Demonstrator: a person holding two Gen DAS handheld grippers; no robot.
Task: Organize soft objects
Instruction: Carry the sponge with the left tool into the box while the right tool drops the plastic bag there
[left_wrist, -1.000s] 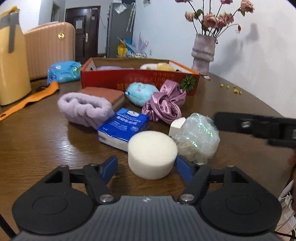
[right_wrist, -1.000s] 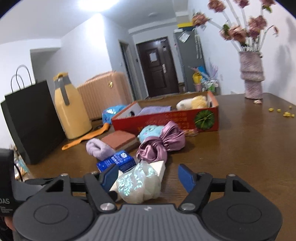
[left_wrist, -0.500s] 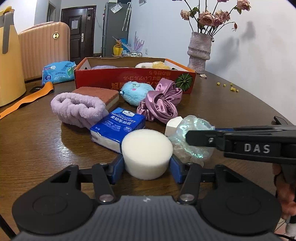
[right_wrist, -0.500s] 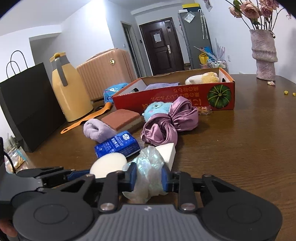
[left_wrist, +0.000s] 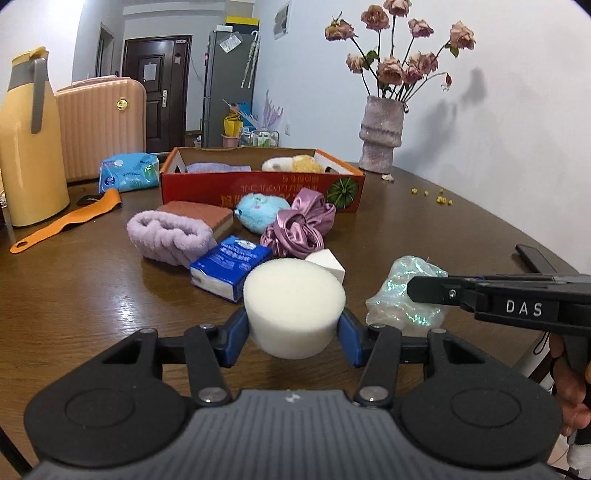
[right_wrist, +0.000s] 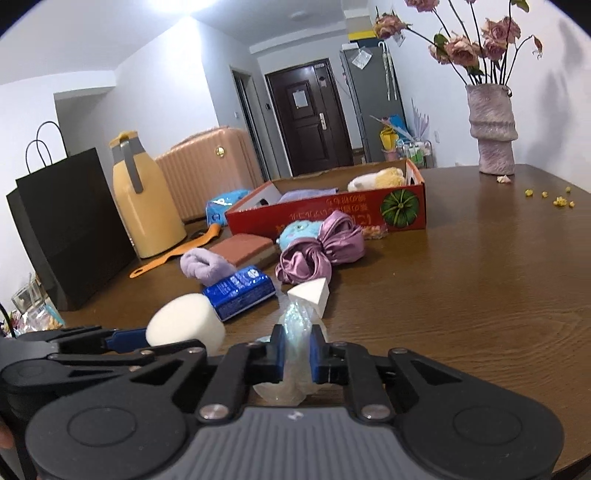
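The left gripper (left_wrist: 294, 325) pinches a round white foam puff (left_wrist: 294, 306) between its blue pads – a squat, matte cylinder with a grainy top, held above the brown table (left_wrist: 74, 302). Beside it, the right gripper (right_wrist: 297, 354) is closing its jaws on a crumpled iridescent plastic wad (right_wrist: 295, 328), squeezed thin between the pads and glinting green and pink. A white wedge sponge (right_wrist: 310, 295) lies just beyond it, near the blue tissue pack (right_wrist: 240, 291), a purple satin scrunchie (right_wrist: 317, 251) and a lilac fleece band (left_wrist: 170, 240). The red cardboard box (right_wrist: 332, 214) sits farther back – its contents mostly hidden by the wall, only a purple cloth and a yellowish plush showing. The wad's lower end disappears behind the gripper body.
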